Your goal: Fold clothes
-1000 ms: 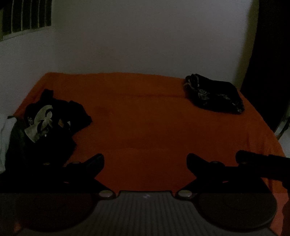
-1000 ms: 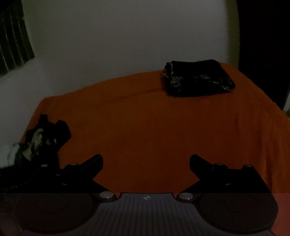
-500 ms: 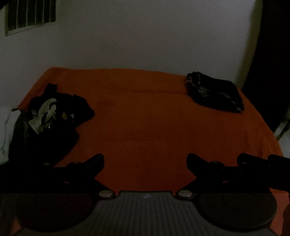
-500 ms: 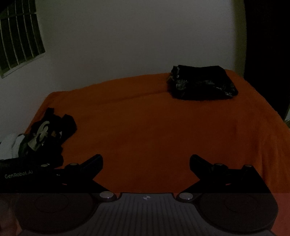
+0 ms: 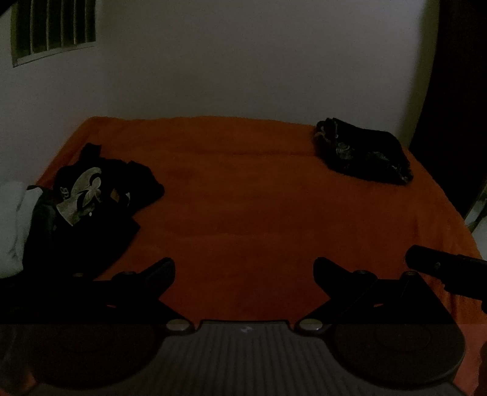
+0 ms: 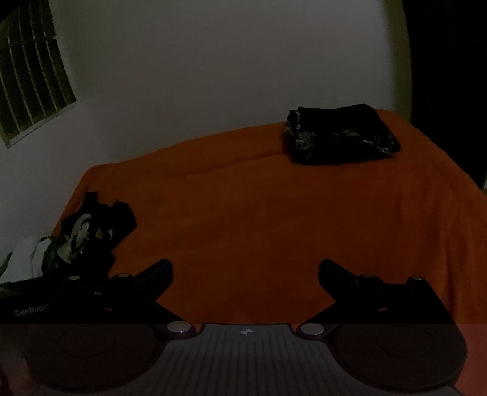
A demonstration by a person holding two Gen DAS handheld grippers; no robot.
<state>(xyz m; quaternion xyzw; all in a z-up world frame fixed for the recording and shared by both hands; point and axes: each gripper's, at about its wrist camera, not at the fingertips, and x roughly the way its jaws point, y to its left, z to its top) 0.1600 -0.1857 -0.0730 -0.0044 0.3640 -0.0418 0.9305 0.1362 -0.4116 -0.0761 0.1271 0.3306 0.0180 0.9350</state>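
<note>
- Dim light falls on a bed point(image 5: 243, 198) covered in an orange sheet and set against a pale wall, with a barred vent point(image 5: 53, 29) high at the left.
- We hold the left tool point(image 5: 243, 268) released, its two fingers spread wide over the near edge of the bed, grasping nothing.
- Our right tool point(image 6: 245, 269) is likewise released and empty; in the left wrist view one of its dark fingers juts in at the right edge.
- We judge that both hang back because no garment has been chosen yet.
- At the left edge lies a crumpled black garment point(image 5: 94, 195) with a pale print, loose and unfolded, part of a heap that includes something white point(image 5: 13, 219); this looks like the work still waiting.
- Near the far right corner sits a folded dark stack point(image 5: 362, 152), squared and well apart from the heap, which we take as the place for finished pieces.
- Between them the sheet is bare, probably kept so as folding room.
- Our next reach would go left, to the crumpled garment.
</note>
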